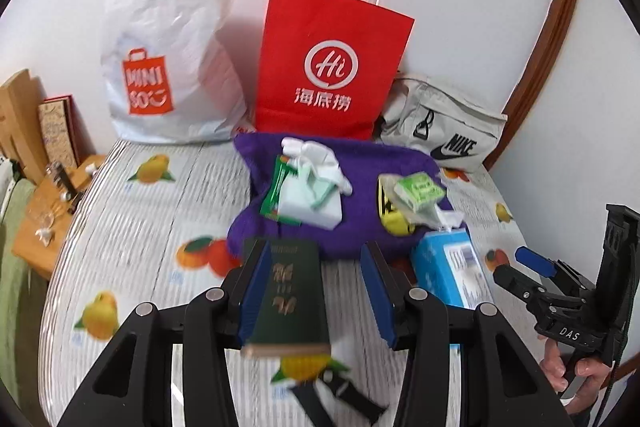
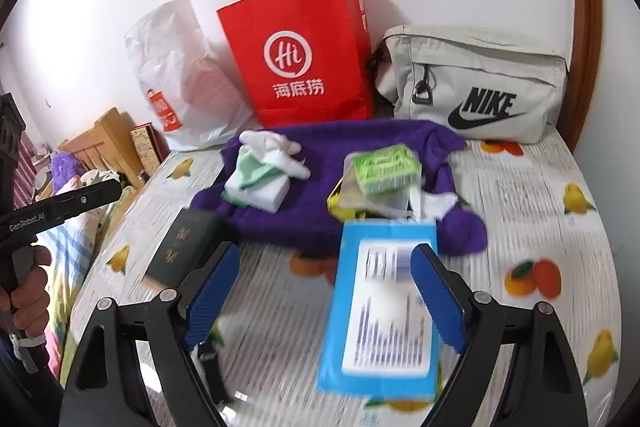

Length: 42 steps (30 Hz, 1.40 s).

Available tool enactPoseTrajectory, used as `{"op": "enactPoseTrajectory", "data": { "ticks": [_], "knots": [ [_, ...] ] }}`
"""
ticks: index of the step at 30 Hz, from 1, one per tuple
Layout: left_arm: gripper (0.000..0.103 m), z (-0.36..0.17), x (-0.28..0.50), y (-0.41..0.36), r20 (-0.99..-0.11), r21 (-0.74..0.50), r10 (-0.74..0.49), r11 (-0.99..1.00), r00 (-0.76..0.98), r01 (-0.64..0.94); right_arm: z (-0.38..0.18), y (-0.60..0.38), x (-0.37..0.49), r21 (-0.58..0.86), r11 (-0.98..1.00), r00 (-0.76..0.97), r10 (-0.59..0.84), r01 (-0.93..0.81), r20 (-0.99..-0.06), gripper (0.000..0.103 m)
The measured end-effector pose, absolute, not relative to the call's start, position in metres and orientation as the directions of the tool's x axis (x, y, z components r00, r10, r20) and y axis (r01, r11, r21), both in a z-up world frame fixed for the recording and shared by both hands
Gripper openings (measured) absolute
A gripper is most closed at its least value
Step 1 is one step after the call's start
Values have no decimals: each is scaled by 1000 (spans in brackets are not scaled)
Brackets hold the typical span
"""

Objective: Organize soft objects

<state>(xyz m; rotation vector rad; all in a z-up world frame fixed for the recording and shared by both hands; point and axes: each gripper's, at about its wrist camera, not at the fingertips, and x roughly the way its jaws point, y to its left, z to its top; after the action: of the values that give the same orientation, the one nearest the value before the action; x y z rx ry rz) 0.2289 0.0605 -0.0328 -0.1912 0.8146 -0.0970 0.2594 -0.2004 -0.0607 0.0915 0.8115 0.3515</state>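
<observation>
A purple fuzzy cloth [image 1: 360, 195] [image 2: 344, 155] lies on the fruit-print table cover. On it sit a white sponge block with white and green cloths [image 1: 312, 183] [image 2: 260, 175] and a green tissue packet on a yellow item [image 1: 416, 191] [image 2: 384, 167]. A dark green booklet [image 1: 288, 299] [image 2: 184, 247] lies between my open left gripper's [image 1: 316, 291] jaws, against the left pad. A blue wet-wipe pack [image 1: 444, 267] [image 2: 384, 307] lies between my open right gripper's [image 2: 324, 299] jaws. The right gripper also shows in the left wrist view [image 1: 532, 267].
Against the wall stand a white Miniso plastic bag [image 1: 168, 47] [image 2: 180, 83], a red paper bag [image 1: 332, 63] [image 2: 300, 51] and a grey Nike pouch [image 1: 444, 131] [image 2: 472, 87]. Wooden furniture [image 1: 36, 187] [image 2: 104, 143] stands left of the table cover [image 1: 152, 227] [image 2: 540, 227].
</observation>
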Motion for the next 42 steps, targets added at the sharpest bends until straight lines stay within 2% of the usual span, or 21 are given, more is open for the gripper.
{"op": "enactPoseTrajectory", "data": {
  "ticks": [10,15,19,22,34,37,39,42],
  "knots": [
    [44,-72,168,75,-756,-212,-121,975,643,-65,-79,-187,190,217,916,612,389,-338,-689,86],
    [44,-92,145,86,-776,-215,-99,970,623,-114,-108,-157,170,184,886,554,415,-425,-722,69],
    [44,-105,134,96,-783,-226,-95,964,615,-139,-131,-131,164,170,852,483,433,-496,-761,68],
    [44,-115,129,101,-785,-238,-98,960,611,-151,-144,-115,163,170,819,436,454,-549,-777,62],
    [44,-141,132,113,-816,-240,-110,958,567,-159,-181,-81,176,95,805,397,388,-586,-832,50],
    [44,-140,133,116,-812,-247,-114,955,573,-161,-183,-68,174,30,793,417,352,-609,-838,38],
    [44,-140,133,117,-811,-254,-119,954,573,-161,-183,-57,170,1,767,417,349,-641,-839,21],
    [44,-140,130,115,-813,-250,-118,955,570,-159,-182,-55,172,26,766,397,361,-642,-844,21]
  ]
}}
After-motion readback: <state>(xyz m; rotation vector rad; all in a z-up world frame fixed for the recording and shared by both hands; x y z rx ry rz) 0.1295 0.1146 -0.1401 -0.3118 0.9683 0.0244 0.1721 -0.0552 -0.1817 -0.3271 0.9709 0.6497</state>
